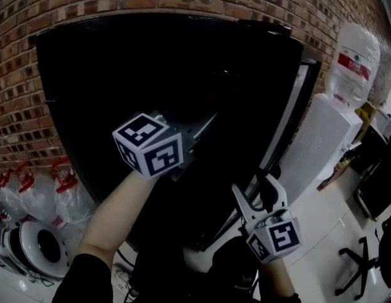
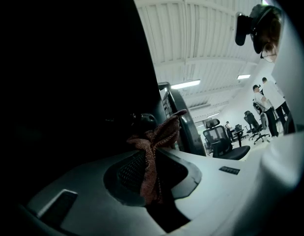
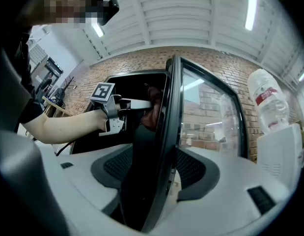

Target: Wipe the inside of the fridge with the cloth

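Door [image 1: 287, 130] open at three o'clock, right claw [image 3: 160, 156] spread around its edge; left claw [image 2: 150, 142] pinches the cloth [image 2: 166, 130] inside the fridge [image 1: 151, 62]; wiping probably barely underway.

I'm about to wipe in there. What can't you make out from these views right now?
Fridge interior: pure black in head and left gripper views; shelves, walls, dirt unreadable.
Cloth: whether it touches a surface; darkness behind it, and the left gripper covers it in head view.
Opening, right gripper view: door blocks most.
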Demonstrator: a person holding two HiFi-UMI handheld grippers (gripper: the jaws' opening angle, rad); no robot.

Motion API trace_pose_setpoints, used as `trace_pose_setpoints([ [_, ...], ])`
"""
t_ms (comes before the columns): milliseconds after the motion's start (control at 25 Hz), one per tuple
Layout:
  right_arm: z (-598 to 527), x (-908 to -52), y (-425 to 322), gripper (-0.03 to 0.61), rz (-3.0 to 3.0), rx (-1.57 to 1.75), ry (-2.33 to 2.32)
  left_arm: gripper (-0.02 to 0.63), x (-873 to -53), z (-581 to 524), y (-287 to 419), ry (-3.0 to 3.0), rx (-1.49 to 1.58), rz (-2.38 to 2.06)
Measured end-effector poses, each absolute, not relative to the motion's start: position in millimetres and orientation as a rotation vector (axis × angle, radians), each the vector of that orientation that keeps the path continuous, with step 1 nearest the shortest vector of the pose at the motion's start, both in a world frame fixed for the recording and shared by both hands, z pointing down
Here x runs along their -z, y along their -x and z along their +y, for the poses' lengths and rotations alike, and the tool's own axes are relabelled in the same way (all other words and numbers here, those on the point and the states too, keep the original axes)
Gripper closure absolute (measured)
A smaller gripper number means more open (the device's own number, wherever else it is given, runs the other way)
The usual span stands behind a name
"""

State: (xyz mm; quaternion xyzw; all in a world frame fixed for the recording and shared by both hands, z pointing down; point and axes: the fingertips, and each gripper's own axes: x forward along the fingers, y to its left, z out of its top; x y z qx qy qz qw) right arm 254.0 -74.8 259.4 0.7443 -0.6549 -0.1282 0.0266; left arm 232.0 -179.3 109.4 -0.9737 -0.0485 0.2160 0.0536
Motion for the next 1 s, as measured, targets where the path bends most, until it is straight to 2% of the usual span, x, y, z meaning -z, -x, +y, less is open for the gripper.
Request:
trace_pose_setpoints([
  [480,-78,-265,-263,0.335,-1.92,0.433,-2.273,0.555,-107,-223,-252,2.898,-0.624,0.03],
  [560,-78,-265,-266,0.365,-1.91,0.423,-2.287,0.557,-107,-233,-255,2.904,-0.618,0.067],
  [720,-77,-263,-269,0.388,-1.922,0.415,-2.315,0.558,-109,-256,-261,2.914,-0.614,0.147],
  [1000,-79,-262,-270,0.388,-1.948,0.418,-2.328,0.558,-109,-294,-273,2.941,-0.646,0.2],
])
